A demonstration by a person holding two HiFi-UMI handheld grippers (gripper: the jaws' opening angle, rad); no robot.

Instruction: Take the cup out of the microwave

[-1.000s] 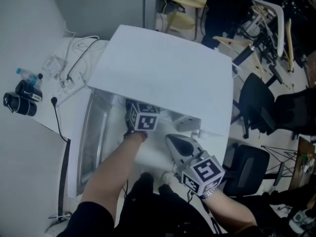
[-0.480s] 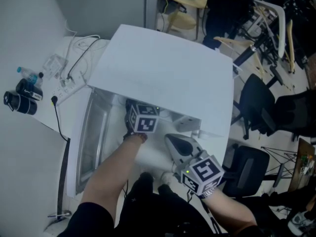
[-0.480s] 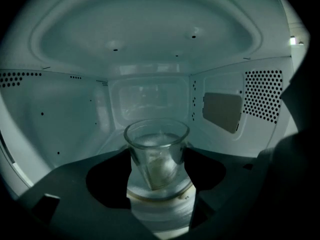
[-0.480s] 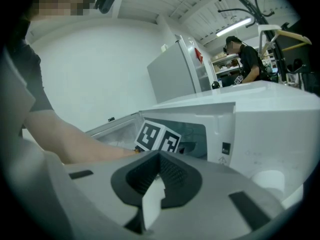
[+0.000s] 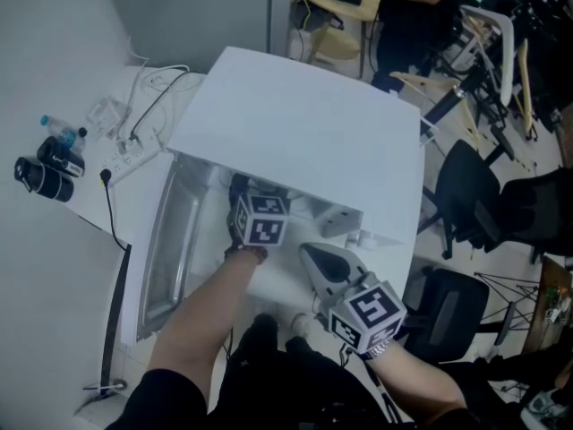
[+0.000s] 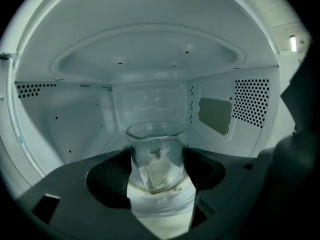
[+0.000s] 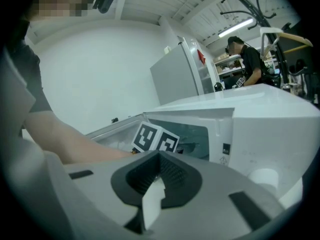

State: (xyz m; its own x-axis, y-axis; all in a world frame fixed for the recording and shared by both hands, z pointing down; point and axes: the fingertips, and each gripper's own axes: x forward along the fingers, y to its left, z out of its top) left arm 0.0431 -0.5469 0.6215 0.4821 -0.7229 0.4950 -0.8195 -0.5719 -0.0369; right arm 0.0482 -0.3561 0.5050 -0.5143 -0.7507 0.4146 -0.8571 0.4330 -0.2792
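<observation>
A clear glass cup [image 6: 156, 156] stands upright on the floor of the white microwave [image 5: 304, 141], in the middle of its cavity. My left gripper [image 6: 160, 194] reaches in through the opening. Its jaws have just been closing a little and now lie against both sides of the cup. From the head view only its marker cube [image 5: 261, 220] shows, as the jaws and cup are hidden under the microwave's top. My right gripper [image 5: 320, 262] hovers outside in front of the microwave. Its jaws [image 7: 152, 194] are shut on nothing.
The microwave door [image 5: 170, 240] is swung open at the left. A power strip with cables [image 5: 125, 146], a bottle [image 5: 63, 137] and a black object [image 5: 40, 179] lie on the white table at far left. Office chairs [image 5: 466, 186] stand to the right.
Both hands stay where they were. Only the head view has shifted slightly.
</observation>
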